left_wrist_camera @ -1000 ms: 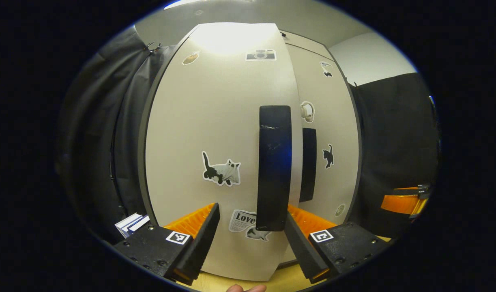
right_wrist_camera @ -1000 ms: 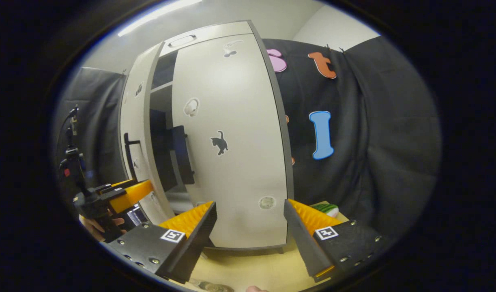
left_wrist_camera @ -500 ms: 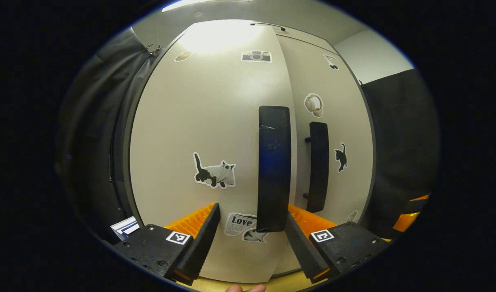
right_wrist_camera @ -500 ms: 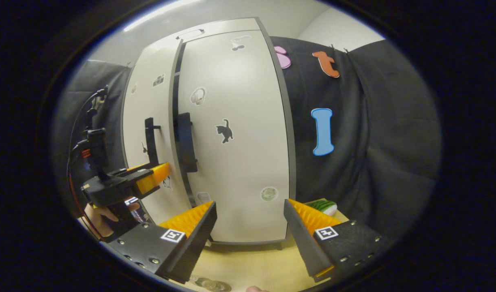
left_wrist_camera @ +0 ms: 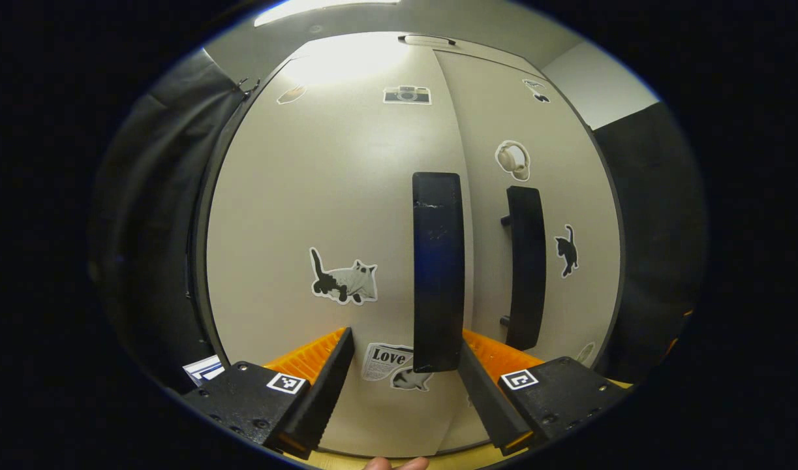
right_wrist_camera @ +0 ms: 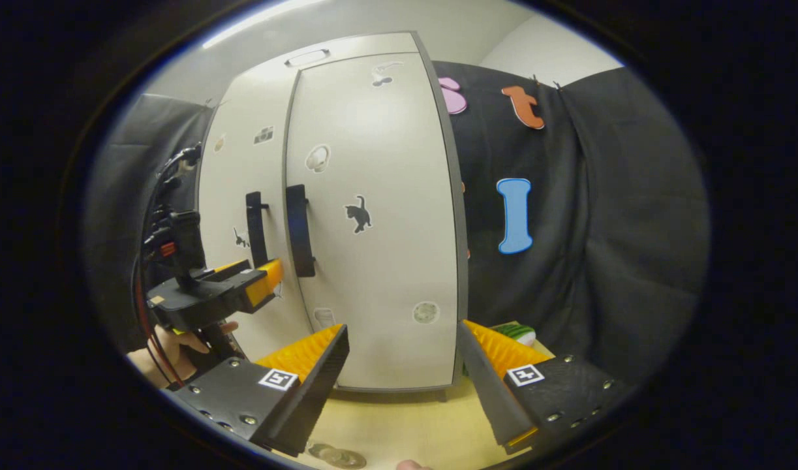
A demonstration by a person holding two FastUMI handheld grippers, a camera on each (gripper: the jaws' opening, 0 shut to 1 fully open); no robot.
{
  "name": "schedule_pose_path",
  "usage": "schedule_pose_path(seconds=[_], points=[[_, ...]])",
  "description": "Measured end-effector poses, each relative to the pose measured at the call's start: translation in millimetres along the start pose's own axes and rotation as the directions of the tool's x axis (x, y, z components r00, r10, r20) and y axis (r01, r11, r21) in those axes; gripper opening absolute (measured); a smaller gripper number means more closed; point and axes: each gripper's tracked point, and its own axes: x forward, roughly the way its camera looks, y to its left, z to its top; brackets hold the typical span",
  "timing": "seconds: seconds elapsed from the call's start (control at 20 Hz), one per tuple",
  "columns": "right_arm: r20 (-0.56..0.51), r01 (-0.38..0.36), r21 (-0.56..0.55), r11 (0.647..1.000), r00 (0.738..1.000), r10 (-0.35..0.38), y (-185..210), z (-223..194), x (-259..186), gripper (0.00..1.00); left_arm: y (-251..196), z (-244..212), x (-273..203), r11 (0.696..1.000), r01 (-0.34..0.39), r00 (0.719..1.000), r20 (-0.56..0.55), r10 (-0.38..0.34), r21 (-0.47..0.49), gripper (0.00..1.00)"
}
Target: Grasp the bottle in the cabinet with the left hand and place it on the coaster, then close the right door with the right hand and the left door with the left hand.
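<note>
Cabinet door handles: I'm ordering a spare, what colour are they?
Black, both handles, clearest in the left gripper view.

left door (left_wrist_camera: 333, 215): now swung flush with right door (right_wrist_camera: 379, 228), dark gap gone | left claw (right_wrist_camera: 268, 277): moved in toward the cabinet front

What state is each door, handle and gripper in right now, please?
Left door: shut, flush with the right one.
Right door: shut.
Left door's handle: upright, untouched, standing in the gap above the left gripper's fingers.
Left gripper: open, up close to the left door.
Right gripper: open, empty, back from the cabinet.
</note>
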Motion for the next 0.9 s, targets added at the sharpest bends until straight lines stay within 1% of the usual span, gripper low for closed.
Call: schedule_pose_path(seconds=[0.15,0.2,0.25,0.35,0.4,0.45,0.6,0.7,0.85,0.9], points=[[0.002,0.006,-0.009,1.0,1.0,-0.006,-2.7,0.7,-5.5,1.0,-0.8,-0.9,1.6,1.0,-0.009,1.0,-0.002,0.009,0.004,0.94],[-0.002,0.008,-0.014,1.0,1.0,-0.008,-3.2,0.0,-7.3,0.97,-1.0,-0.6,0.1,1.0,-0.006,1.0,-0.005,0.006,0.004,0.94],[0.001,0.01,-0.022,1.0,1.0,-0.01,-3.7,0.5,-9.3,1.0,-2.5,-0.3,-2.0,1.0,0.002,1.0,-0.011,-0.002,-0.007,0.94],[0.003,0.007,-0.029,1.0,1.0,-0.007,-2.5,0.8,-12.4,1.0,-2.6,5.4,-10.0,0.999,0.01,1.0,-0.006,-0.01,-0.039,0.94],[0.005,0.002,-0.022,1.0,1.0,-0.002,-0.4,1.9,-13.9,0.97,-1.8,9.5,-17.3,0.999,0.011,1.0,-0.001,-0.011,-0.044,0.95],[0.009,-0.004,-0.016,1.0,1.0,0.004,2.3,3.4,-15.8,1.0,-1.5,13.5,-23.8,0.999,0.012,1.0,0.003,-0.011,-0.041,0.95],[0.022,-0.016,-0.013,1.0,1.0,0.017,10.3,11.6,-19.4,1.0,-2.0,24.0,-48.2,1.0,0.021,1.0,-0.004,-0.021,-0.016,0.94],[0.038,-0.023,-0.009,1.0,0.999,0.023,16.3,21.2,-22.2,1.0,-0.2,34.6,-69.1,0.999,0.023,1.0,0.001,-0.023,-0.027,0.94],[0.068,-0.023,-0.004,1.0,0.997,0.023,23.9,36.4,-25.3,1.0,6.0,43.3,-102.7,0.999,0.016,1.0,-0.022,-0.017,-0.031,0.94],[0.07,-0.023,-0.001,1.0,0.997,0.023,26.6,39.2,-26.3,0.96,10.2,44.9,-113.4,0.999,0.005,1.0,-0.027,-0.006,-0.031,0.94]])
